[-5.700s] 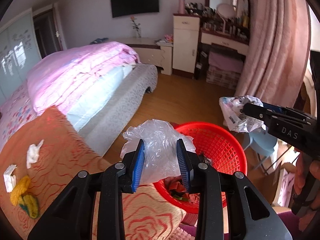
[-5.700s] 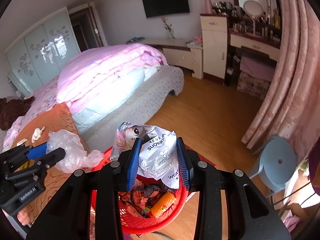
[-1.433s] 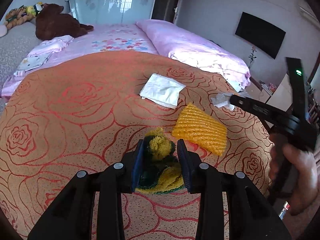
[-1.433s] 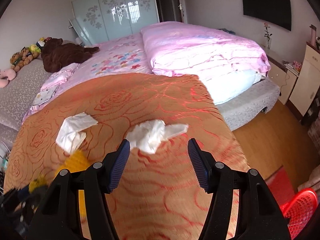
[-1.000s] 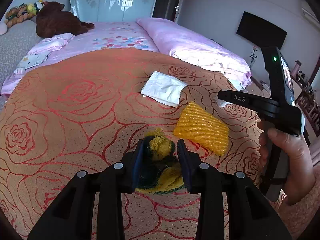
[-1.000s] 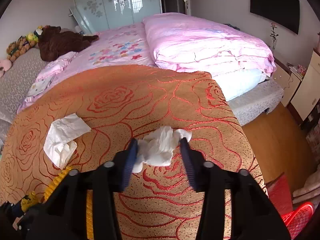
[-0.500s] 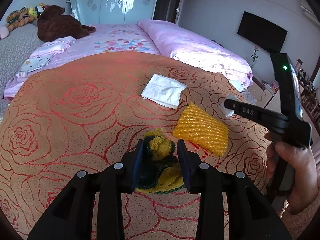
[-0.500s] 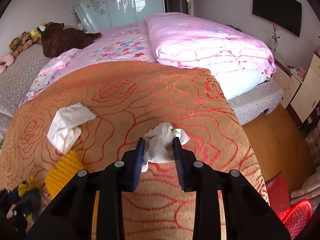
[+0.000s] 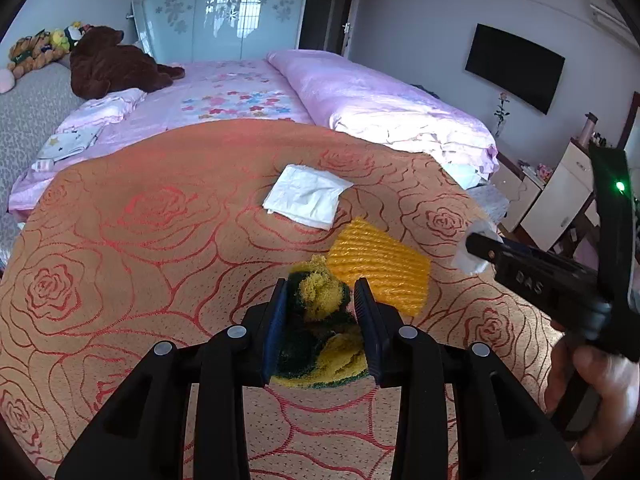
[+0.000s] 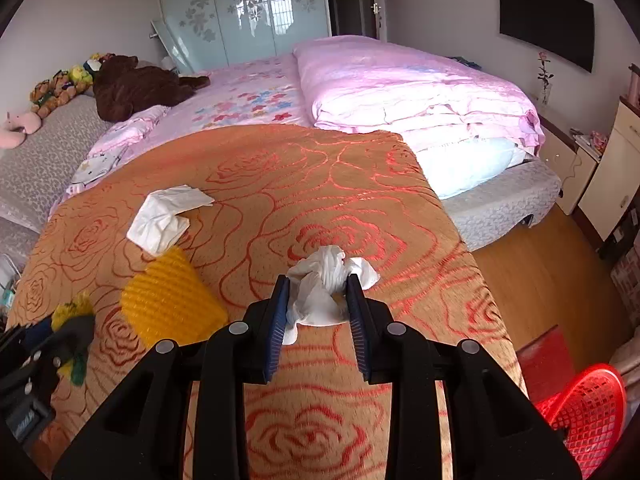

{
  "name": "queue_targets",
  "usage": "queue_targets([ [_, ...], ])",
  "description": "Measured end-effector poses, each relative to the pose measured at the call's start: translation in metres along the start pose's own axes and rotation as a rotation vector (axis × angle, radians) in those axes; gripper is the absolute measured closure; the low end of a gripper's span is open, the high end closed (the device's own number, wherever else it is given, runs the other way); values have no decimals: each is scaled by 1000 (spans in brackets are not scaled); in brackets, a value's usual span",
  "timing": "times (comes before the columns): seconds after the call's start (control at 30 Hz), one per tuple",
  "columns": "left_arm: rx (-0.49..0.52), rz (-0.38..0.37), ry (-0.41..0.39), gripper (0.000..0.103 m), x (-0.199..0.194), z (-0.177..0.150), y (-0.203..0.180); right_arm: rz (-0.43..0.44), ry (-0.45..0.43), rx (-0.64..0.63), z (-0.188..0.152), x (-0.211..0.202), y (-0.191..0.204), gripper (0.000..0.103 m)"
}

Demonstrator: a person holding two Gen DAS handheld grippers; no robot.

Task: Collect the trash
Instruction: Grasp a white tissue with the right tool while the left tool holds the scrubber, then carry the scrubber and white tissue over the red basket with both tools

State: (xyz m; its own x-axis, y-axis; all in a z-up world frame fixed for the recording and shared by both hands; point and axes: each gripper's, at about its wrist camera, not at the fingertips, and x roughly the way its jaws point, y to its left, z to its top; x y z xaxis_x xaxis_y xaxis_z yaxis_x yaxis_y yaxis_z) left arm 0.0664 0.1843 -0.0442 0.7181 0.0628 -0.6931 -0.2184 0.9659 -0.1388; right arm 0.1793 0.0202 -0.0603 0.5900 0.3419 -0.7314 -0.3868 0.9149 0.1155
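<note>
Both loaded: left gripper [image 9: 320,320] clamps green-yellow scrubber [image 9: 318,300], right gripper [image 10: 318,308] crumpled white tissue [image 10: 326,288]; red mesh basket [image 10: 584,412] lower right awaits, flat tissue [image 10: 164,216] and yellow sponge [image 10: 168,304] remain

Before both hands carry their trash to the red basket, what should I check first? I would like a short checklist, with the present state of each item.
1. Right gripper shut on the crumpled white tissue: ok, its fingers have just closed on it.
2. Left gripper shut on the green and yellow scouring sponge: ok.
3. Sponge lifted clear of the orange rose-patterned blanket: cannot tell.
4. Red plastic mesh basket in view: ok, at the lower right of the right wrist view.
5. Bed cleared: not ok; the flat white folded tissue and the yellow ribbed cloth remain.
</note>
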Motion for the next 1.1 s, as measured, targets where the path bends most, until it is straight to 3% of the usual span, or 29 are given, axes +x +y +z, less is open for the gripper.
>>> queue_targets([
  [0.6,91,-41,-89,71,-21,24,-48,-22,-120,31,-10,-72,-26,74],
  [1.1,169,-143,-95,71,-22,32,-96,-76,-174,85,-15,-114,-70,74],
])
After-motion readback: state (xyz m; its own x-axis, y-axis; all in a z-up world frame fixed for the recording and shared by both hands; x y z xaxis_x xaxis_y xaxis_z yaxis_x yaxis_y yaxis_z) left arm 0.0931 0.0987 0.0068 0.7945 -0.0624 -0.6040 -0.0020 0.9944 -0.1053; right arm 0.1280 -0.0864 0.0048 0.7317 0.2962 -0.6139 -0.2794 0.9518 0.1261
